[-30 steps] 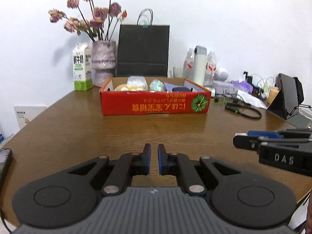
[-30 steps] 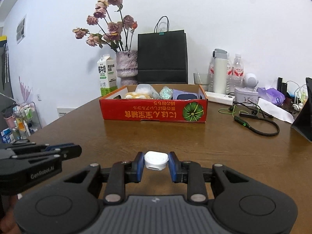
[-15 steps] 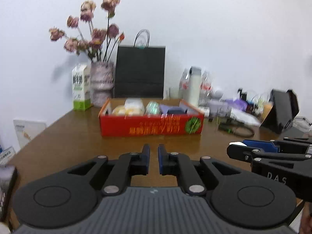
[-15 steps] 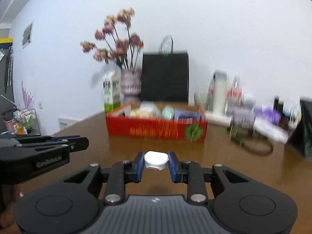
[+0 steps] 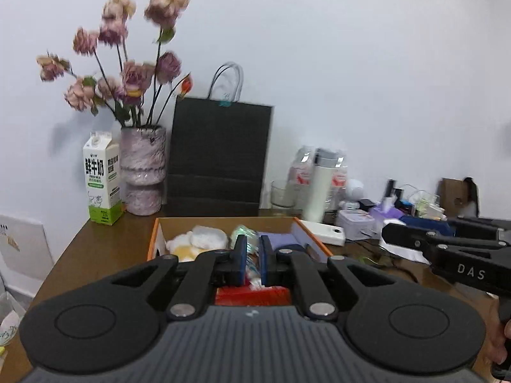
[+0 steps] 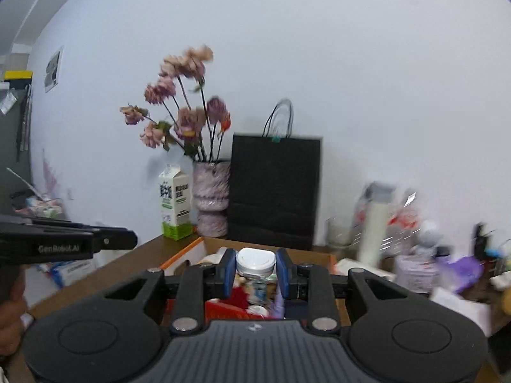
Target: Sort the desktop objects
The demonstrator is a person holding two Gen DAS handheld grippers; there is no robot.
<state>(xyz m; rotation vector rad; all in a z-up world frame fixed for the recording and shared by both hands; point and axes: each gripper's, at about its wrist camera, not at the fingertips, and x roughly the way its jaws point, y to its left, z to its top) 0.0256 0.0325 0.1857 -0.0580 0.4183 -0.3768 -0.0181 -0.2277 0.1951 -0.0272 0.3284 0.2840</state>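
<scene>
Right wrist view: right gripper (image 6: 256, 269) clamps white case (image 6: 255, 261) between its fingertips, above red box (image 6: 186, 250).
Left gripper (image 5: 252, 263): nearly closed, empty.

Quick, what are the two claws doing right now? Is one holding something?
Left claw: closed, holding nothing, above the red box.
Right claw: closed on a small white case, over the same box.

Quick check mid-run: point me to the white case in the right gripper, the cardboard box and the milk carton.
white case (image 6: 255, 260): right wrist view, on its front face between the pads.
cardboard box (image 5: 152, 239): left wrist view, on its orange left rim.
milk carton (image 5: 101, 178): left wrist view, on its printed front panel.
</scene>
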